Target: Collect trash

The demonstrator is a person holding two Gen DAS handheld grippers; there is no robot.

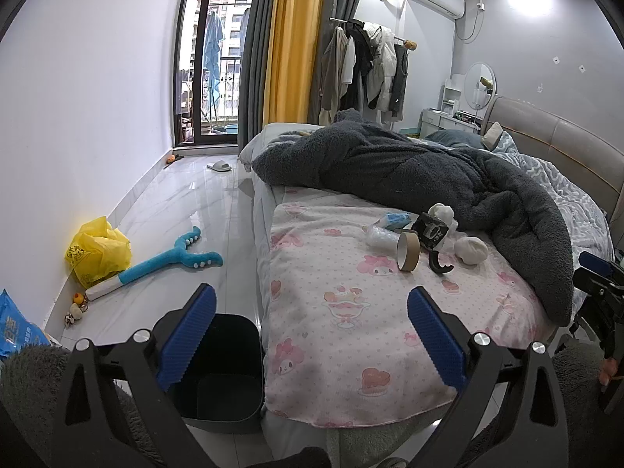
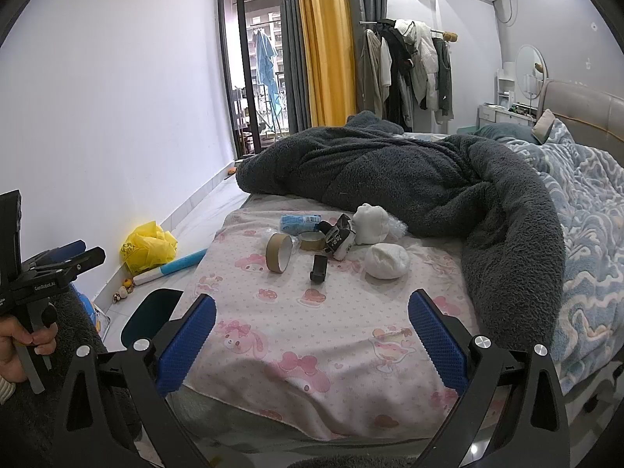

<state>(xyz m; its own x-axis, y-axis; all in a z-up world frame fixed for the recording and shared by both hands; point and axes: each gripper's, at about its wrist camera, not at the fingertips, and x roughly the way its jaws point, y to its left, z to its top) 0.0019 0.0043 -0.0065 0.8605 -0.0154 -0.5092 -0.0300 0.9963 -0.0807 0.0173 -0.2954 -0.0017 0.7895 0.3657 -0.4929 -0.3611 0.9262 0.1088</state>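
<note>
Waiting on the pink sheet [image 2: 312, 335] is the whole trash cluster, cardboard tape roll [image 2: 279, 252] and white paper wads [image 2: 386, 260] included, nothing seen collected in the black bin [image 1: 218, 370], while left gripper [image 1: 312, 335] and right gripper [image 2: 312, 335] are held spread wide, empty.

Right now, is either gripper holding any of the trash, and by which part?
Nothing is held. The left gripper and right gripper are both open and empty, short of the brown cardboard tape roll.
</note>
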